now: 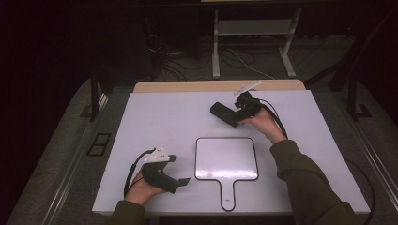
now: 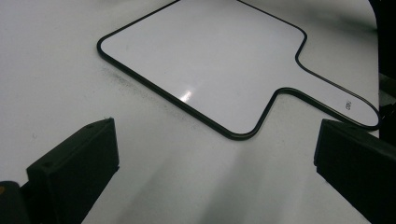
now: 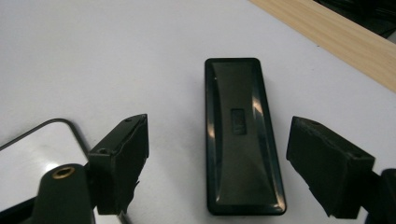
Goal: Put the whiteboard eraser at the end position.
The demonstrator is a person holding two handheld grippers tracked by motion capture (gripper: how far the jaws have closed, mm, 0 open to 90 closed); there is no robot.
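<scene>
Right gripper (image 3: pixel 217 154) released, jaws spread clear around black eraser (image 3: pixel 242 135), handled whiteboard (image 1: pixel 226 159) at seven o'clock; left gripper (image 2: pixel 215 158) likewise released.

Big white worktop (image 1: pixel 159 117) with a wooden strip (image 1: pixel 187 86) along the far edge. Behind it, dark floor (image 1: pixel 263 61), tangled cables (image 1: pixel 164 51), grey metal frame legs (image 1: pixel 216 47).

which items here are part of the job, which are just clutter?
In the job:
- black eraser, flat on the table between the open right gripper jaws, untouched
- handled whiteboard, near the open left gripper

Lying about:
- metal stand legs behind the table
- floor cables
</scene>
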